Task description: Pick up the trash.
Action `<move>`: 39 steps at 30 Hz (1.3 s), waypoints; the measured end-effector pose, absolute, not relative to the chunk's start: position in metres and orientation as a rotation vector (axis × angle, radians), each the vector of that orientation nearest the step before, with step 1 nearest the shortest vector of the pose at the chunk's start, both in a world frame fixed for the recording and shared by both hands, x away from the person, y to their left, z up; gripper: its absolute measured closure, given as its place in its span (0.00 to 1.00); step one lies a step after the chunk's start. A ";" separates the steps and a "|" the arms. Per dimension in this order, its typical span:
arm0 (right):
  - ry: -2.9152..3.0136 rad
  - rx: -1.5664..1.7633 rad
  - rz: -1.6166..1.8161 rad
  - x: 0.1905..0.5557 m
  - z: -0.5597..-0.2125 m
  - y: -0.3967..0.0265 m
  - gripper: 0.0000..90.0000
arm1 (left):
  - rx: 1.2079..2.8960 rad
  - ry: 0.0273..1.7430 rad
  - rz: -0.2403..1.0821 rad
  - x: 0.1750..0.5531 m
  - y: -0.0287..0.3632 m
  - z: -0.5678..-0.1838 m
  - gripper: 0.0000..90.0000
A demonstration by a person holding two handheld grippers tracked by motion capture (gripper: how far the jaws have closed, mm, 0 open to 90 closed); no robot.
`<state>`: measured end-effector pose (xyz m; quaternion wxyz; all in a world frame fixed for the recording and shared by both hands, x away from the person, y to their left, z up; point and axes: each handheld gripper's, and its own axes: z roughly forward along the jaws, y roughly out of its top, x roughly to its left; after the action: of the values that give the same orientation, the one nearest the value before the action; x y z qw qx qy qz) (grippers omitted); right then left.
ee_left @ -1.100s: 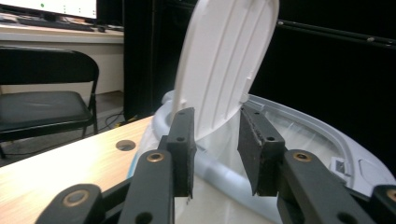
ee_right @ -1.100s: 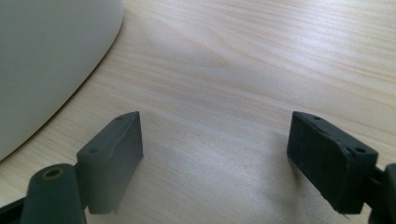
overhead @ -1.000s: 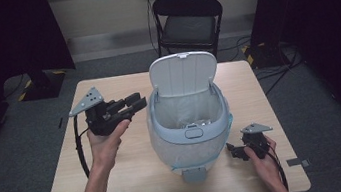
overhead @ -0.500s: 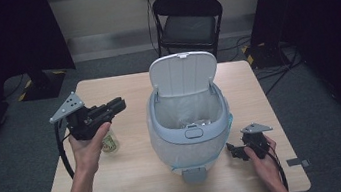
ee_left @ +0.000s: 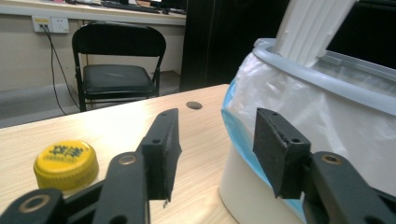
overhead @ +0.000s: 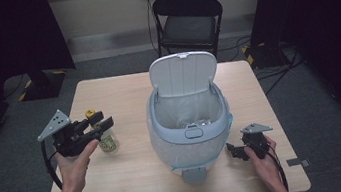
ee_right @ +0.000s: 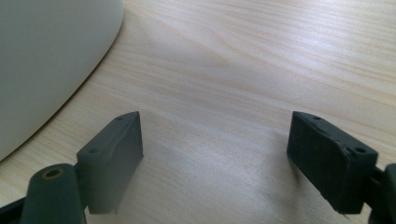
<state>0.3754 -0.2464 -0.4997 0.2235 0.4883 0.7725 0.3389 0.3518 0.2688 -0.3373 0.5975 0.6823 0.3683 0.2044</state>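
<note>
Left hand-held gripper (overhead: 103, 125): jaws apart, just been opening, nothing between them; moved left from the bin (overhead: 190, 123) since a second ago. Bottle (overhead: 105, 139): upright, long axis vertical, yellow cap up, on table (overhead: 135, 181) beneath the jaws. Right hand-held gripper (ee_right: 215, 158): jaws apart, empty, beside bin.

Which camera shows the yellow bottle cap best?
The left gripper view: the yellow cap is close, its printed top sharp. The high view shows it tiny beside the left gripper; the right gripper view faces bare table.
</note>
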 end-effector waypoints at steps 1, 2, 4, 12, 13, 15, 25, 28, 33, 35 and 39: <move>2.133 1.348 0.936 0.375 -0.500 -0.246 0.19 | 1.586 0.859 0.478 0.350 0.270 -0.338 0.55; 2.133 1.348 0.936 0.375 -0.500 -0.246 0.19 | 1.581 0.861 0.487 0.348 0.270 -0.339 0.55; 2.133 1.348 0.936 0.375 -0.500 -0.246 0.19 | 1.591 0.875 0.505 0.344 0.274 -0.343 0.54; 2.133 1.347 0.935 0.375 -0.500 -0.246 0.19 | 1.587 0.956 0.511 0.343 0.291 -0.366 0.49; 2.133 1.348 0.936 0.375 -0.500 -0.246 0.19 | 1.592 0.964 0.524 0.343 0.292 -0.367 0.47; 2.132 1.348 0.936 0.375 -0.500 -0.246 0.19 | 1.581 0.978 0.514 0.344 0.298 -0.370 0.45; 2.133 1.348 0.936 0.375 -0.500 -0.246 0.19 | 1.629 1.105 0.494 0.372 0.309 -0.409 0.21; 2.133 1.348 0.935 0.375 -0.500 -0.246 0.19 | 1.672 1.131 0.498 0.380 0.306 -0.421 0.21; 2.133 1.348 0.935 0.375 -0.500 -0.246 0.19 | 1.750 1.167 0.520 0.391 0.298 -0.433 0.23; 2.133 1.348 0.936 0.375 -0.500 -0.246 0.19 | 1.799 1.173 0.536 0.395 0.295 -0.439 0.27; 2.132 1.347 0.936 0.375 -0.500 -0.246 0.19 | 1.798 1.196 0.546 0.400 0.292 -0.453 0.27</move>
<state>0.3754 -0.2464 -0.4997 0.2237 0.4881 0.7725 0.3389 0.4002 0.2922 -0.4527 0.4413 0.7243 0.4820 0.2198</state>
